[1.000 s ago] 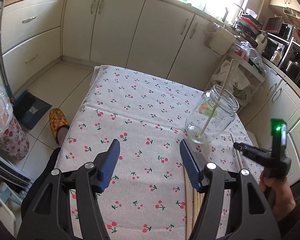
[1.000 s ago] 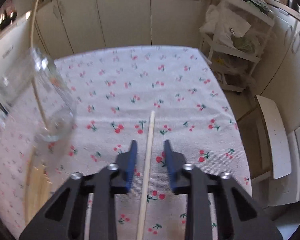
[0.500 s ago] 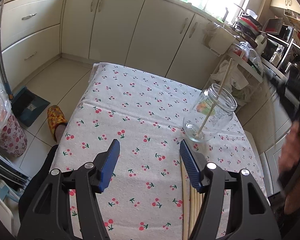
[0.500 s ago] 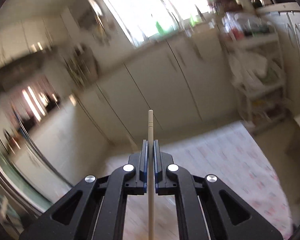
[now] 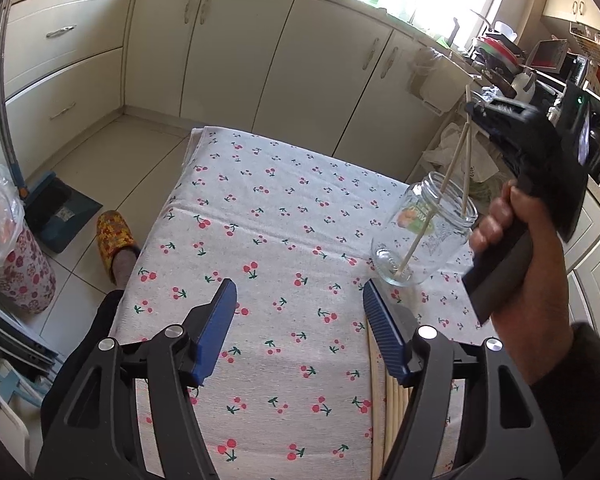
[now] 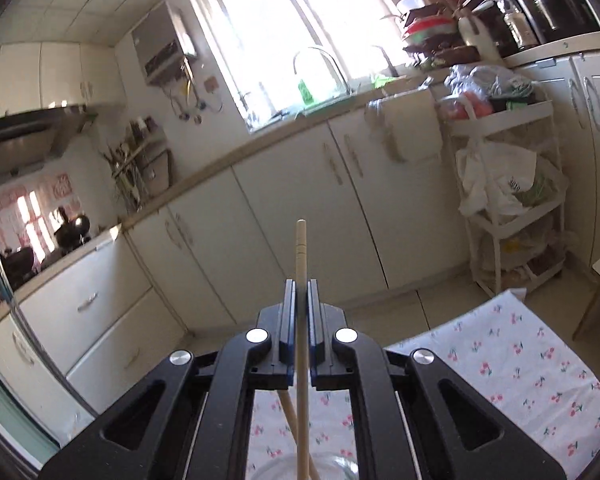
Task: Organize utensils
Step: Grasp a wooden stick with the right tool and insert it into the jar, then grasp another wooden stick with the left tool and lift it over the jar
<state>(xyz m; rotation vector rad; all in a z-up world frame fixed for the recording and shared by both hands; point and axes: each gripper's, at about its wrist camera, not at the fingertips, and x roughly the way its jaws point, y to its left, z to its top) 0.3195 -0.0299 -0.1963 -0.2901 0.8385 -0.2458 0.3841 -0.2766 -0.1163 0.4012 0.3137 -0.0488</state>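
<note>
While the left gripper [image 5: 298,322] hung spread and empty over the cherry-print cloth [image 5: 284,216], the right gripper [image 6: 299,312] had undergone the only real change. A second before, it had sat low over the table with its jaws apart on either side of a chopstick lying flat. At the moment of inspection its jaws were pressed tight on that chopstick [image 6: 300,256], which it had lifted and turned upright above the glass jar [image 5: 424,232]. From the left side, the stick's lower end was seen to reach just inside the jar's mouth, beside a first chopstick [image 5: 432,208] already leaning there with its tip on the glass bottom. The jar stood on the cloth at the table's right edge, apparently unmoved. More sticks [image 5: 396,408] lay flat behind the left gripper's right finger. In my judgement the second stick was about to be dropped in, with several pieces left to collect.
</note>
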